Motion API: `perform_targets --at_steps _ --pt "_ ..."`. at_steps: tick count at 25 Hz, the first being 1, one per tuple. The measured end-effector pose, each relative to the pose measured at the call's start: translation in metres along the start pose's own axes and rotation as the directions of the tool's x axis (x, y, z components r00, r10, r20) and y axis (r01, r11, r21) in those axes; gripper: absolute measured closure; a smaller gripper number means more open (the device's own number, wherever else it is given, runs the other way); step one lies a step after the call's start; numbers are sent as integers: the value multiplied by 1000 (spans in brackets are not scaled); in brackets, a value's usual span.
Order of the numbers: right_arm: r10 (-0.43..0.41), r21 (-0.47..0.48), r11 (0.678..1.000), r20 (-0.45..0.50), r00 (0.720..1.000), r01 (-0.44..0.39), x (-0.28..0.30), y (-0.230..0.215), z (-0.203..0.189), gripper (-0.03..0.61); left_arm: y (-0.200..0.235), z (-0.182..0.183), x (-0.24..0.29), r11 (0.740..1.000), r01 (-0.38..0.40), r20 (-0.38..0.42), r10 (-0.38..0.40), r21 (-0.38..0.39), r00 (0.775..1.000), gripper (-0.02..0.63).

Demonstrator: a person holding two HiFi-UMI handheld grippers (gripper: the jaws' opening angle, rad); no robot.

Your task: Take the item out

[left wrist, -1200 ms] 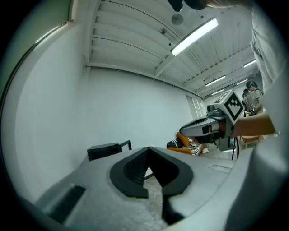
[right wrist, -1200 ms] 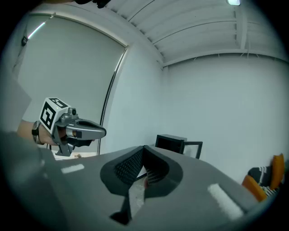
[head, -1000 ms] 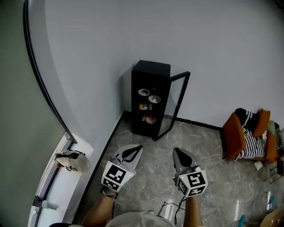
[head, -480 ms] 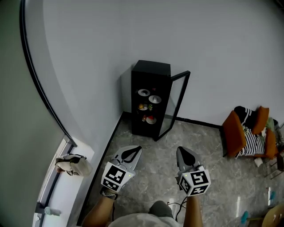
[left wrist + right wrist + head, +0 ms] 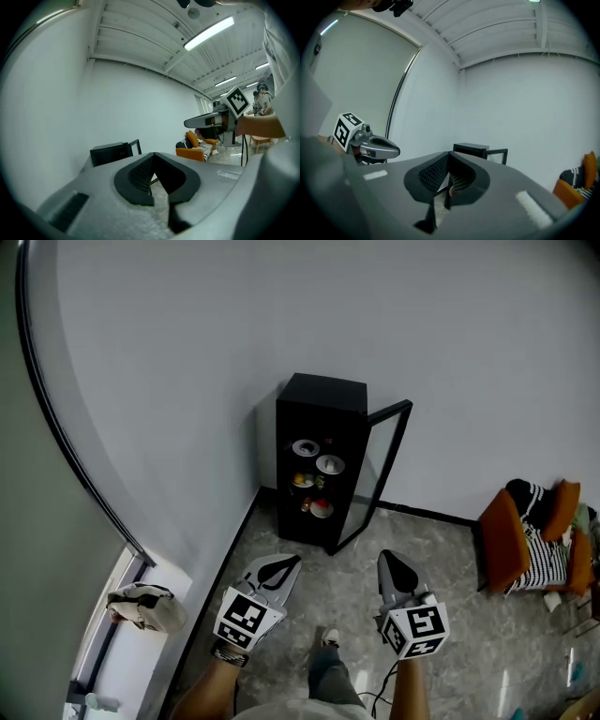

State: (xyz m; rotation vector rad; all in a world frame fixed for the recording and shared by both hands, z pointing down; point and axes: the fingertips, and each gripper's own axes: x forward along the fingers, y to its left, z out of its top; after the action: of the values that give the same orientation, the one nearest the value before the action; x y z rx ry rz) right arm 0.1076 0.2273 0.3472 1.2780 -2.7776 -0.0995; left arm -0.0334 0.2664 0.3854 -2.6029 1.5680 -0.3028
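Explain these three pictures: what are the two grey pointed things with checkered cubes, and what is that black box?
No robot here: a person holds two hand tools. The left gripper and right gripper are each a pair of jaws; both are shut and hold nothing. One picture comes from a camera on the person's head, looking down; the other two from cameras riding on each gripper. Ahead, on the stone floor, stands a black cabinet with its glass door open and dishes on its shelves. An orange chair stands to the right.

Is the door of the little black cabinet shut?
No, the glass door of the black cabinet stands swung wide open at its right side in the head view.
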Motion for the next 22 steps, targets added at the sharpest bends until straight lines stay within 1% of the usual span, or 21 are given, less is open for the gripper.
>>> perform_targets --at_steps 2,4,10,14,18,22 --pt "-11 -36 999 0 1000 11 29 -24 -3 571 20 -2 30 999 -31 -18 32 25 999 611" --pt "-1 -66 998 -5 1000 1 59 -47 -4 571 42 2 62 998 -58 -18 58 21 998 611" --pt "54 -55 997 -21 998 -55 138 -119 2 571 97 22 154 995 -103 -12 103 -1 995 611" --pt "76 -50 996 -27 997 -77 174 -154 0 571 115 30 201 994 -113 -17 113 -5 993 611" --pt "98 -40 994 -35 995 -99 203 -181 -3 571 128 32 234 992 -123 -23 123 -18 992 611" --pt "124 -33 992 -38 992 -125 231 -200 -5 571 144 23 265 990 -127 -40 124 -61 991 611"
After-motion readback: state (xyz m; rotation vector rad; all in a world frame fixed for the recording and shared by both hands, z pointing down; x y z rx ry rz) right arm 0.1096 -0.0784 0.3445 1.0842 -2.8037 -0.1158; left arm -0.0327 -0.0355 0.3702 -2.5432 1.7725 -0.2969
